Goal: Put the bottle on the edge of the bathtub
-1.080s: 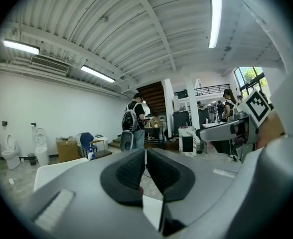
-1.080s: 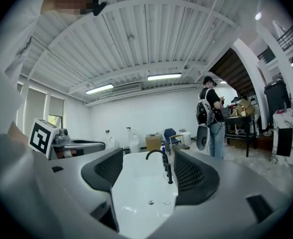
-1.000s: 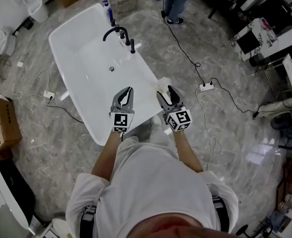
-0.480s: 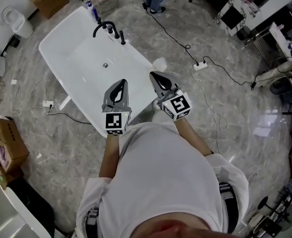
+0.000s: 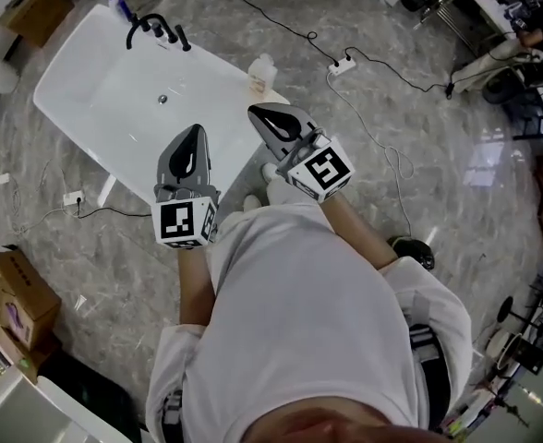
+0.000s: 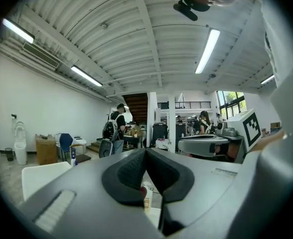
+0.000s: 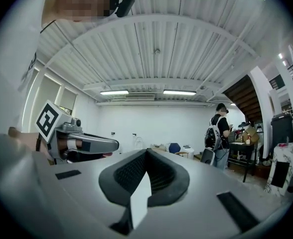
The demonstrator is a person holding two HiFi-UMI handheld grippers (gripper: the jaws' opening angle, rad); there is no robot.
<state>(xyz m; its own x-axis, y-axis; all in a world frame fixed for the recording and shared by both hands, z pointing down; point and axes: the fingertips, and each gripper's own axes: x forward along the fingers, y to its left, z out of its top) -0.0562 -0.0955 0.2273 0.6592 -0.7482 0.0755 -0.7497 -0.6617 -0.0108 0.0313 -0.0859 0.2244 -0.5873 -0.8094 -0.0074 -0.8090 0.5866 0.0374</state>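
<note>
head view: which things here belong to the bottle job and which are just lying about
Job: bottle on the rim of the bathtub; left gripper and right gripper, both shut and empty.
Lying about: power strip, cardboard box.

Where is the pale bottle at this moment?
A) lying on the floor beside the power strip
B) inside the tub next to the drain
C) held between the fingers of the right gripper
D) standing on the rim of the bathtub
D: in the head view the pale bottle stands upright on the rim of the bathtub, apart from the right gripper, which is shut on nothing.
</note>
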